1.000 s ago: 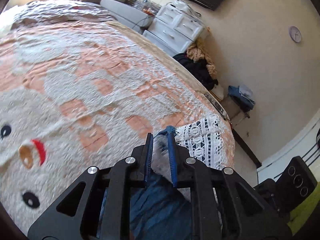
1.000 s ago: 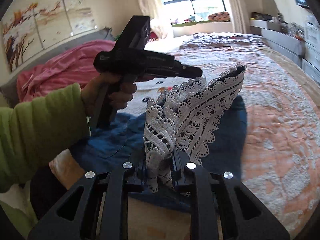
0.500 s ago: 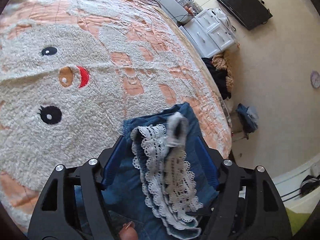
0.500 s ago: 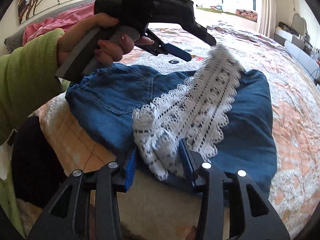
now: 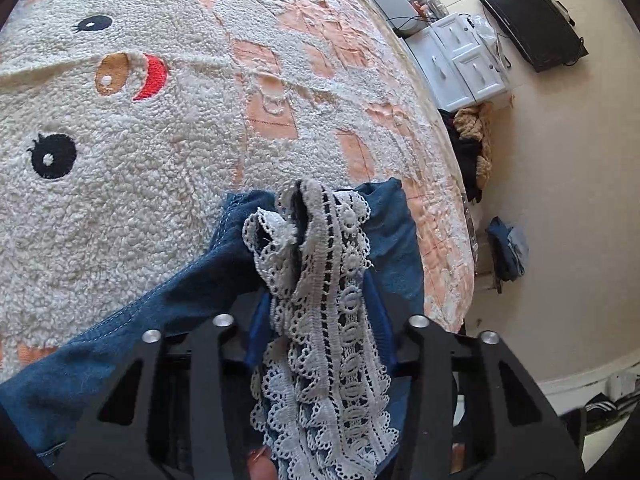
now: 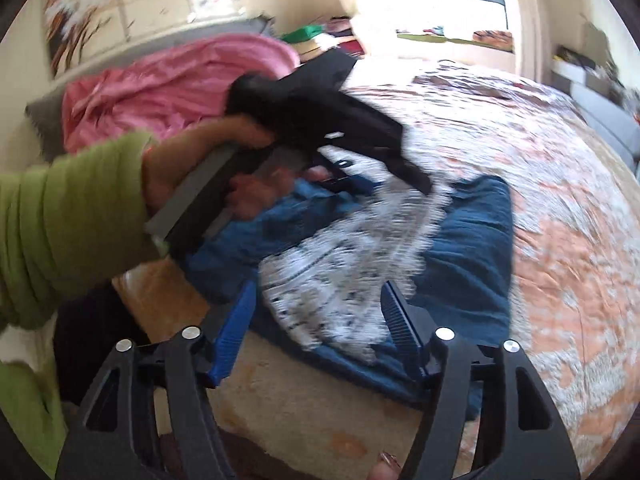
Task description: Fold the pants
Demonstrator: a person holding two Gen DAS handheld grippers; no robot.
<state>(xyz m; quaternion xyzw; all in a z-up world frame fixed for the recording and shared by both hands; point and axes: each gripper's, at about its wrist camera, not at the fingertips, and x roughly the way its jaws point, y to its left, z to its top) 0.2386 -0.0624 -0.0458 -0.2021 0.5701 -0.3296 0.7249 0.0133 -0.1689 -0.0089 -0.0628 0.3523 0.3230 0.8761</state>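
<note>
The pants are dark blue denim (image 5: 168,312) with a white lace hem (image 5: 332,280), lying folded on the bed. In the left wrist view the lace bunches up between the blue fingers of my left gripper (image 5: 320,320), which stands open around it. In the right wrist view, blurred, the denim (image 6: 472,248) lies flat with the lace (image 6: 348,264) on top. My right gripper (image 6: 320,320) is wide open just in front of the pants, holding nothing. The left gripper's body (image 6: 320,120) hovers over the far side of the pants.
The bed has a fluffy cream and peach blanket with a cartoon face (image 5: 120,80). A pink quilt (image 6: 168,88) lies at the headboard. White drawers (image 5: 460,60), a TV (image 5: 528,16) and clothes heaps (image 5: 472,152) stand beyond the bed edge.
Both grippers held the lace hem up a second ago, then opened and laid it on the denim. The right gripper has opened wider and pulled back; the left has partly narrowed around the lace.
</note>
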